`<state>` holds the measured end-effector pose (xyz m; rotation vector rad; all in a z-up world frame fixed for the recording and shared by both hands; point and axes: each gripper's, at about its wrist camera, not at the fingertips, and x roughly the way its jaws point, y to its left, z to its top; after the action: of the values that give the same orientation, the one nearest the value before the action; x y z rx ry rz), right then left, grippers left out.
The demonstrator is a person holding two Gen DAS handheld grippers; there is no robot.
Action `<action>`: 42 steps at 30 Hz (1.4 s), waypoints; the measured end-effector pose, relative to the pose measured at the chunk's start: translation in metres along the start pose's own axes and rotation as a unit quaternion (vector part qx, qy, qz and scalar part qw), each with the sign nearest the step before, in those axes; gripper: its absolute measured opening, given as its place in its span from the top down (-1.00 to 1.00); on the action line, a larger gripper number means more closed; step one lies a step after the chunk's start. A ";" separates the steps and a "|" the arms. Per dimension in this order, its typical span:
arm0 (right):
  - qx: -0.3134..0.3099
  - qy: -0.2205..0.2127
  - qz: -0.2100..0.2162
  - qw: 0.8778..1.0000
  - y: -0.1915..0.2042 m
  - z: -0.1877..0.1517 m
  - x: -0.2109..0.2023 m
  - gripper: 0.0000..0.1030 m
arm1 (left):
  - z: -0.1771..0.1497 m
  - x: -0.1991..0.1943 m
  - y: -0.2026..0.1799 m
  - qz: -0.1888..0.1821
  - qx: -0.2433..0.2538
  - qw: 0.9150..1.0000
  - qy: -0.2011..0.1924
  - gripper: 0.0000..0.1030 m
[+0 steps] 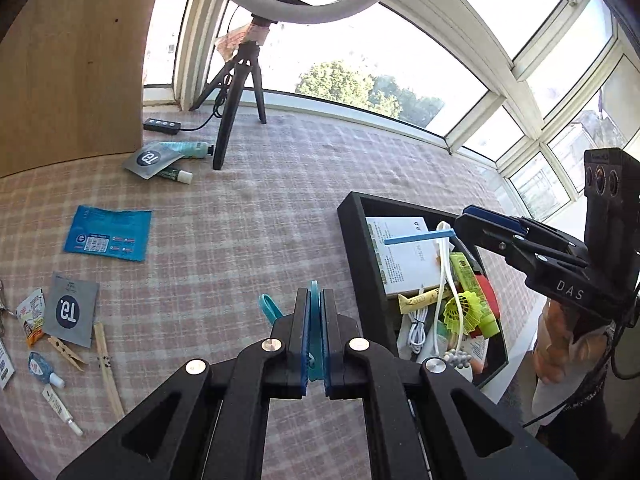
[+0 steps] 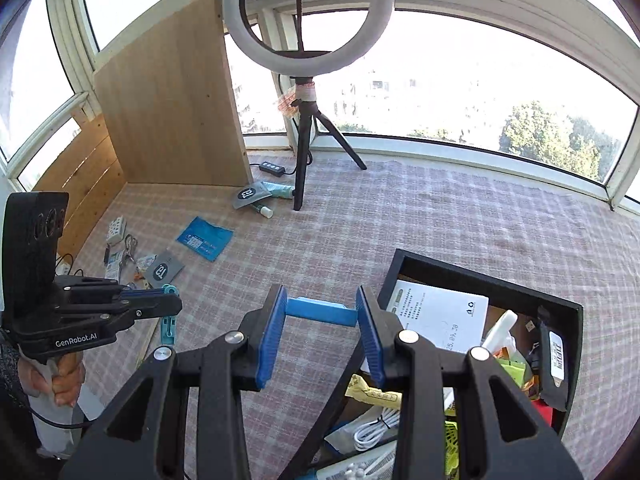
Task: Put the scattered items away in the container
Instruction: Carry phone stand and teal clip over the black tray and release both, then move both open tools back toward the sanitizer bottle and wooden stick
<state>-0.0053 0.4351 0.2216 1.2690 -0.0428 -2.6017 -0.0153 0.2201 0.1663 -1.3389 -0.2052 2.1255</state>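
Open room: a broad bare stretch of the pink-checked cloth-covered worktop [image 2: 400, 216] is seen mid-frame in the right wrist view, between the litter at the left and the black rectangular container [image 2: 576, 312] at the lower right.
Edges: the worktop is bounded at the top of both views by the window sill, and at the upper left by an upright pale wooden board [image 2: 168, 108]; a black tripod carrying a white ring light [image 2: 308, 20] stands near the sill.
Scattered items: a blue flat sachet [image 1: 108, 232], a grey sachet with a round logo [image 1: 71, 309], two wooden clothes pegs [image 1: 106, 364] and small tubes are left lying at the lower left of the left wrist view.
Container contents: a white printed booklet [image 1: 404, 256], a white cable, a yellow-green shuttlecock and packets are seen inside, lower right of the left wrist view.
Hidden or unclear: the container's near corner is cut off by the claw linkages in both views; the small items by the board are too small to be told apart.
Left claw [image 1: 316, 304]: shut tight on a teal plastic clip [image 1: 269, 309], held above the worktop just left of the container.
Right claw [image 2: 321, 310]: clamped on a blue plastic bar [image 2: 320, 311] spanning its pads, held at the container's near left edge.
Hands: each handle is gripped from below by a hand [image 2: 60, 376], both claws being tilted downward.
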 end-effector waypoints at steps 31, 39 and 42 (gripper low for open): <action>0.160 -0.024 -0.108 0.981 -0.171 -0.033 -0.047 -0.09 | -0.026 0.082 -0.207 -0.077 0.191 0.975 0.081 -0.14; 0.120 -0.010 -0.075 0.990 -0.135 -0.023 -0.024 -0.09 | -0.018 0.066 -0.142 -0.036 0.137 0.988 0.059 -0.15; 0.093 0.001 -0.061 0.994 -0.113 -0.017 -0.009 -0.09 | -0.014 0.057 -0.104 -0.017 0.100 0.994 0.051 -0.15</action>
<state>-0.0106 0.5482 0.2031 1.3767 -0.2198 -2.7544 0.0225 0.3337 0.1614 -1.3100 0.0263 1.9856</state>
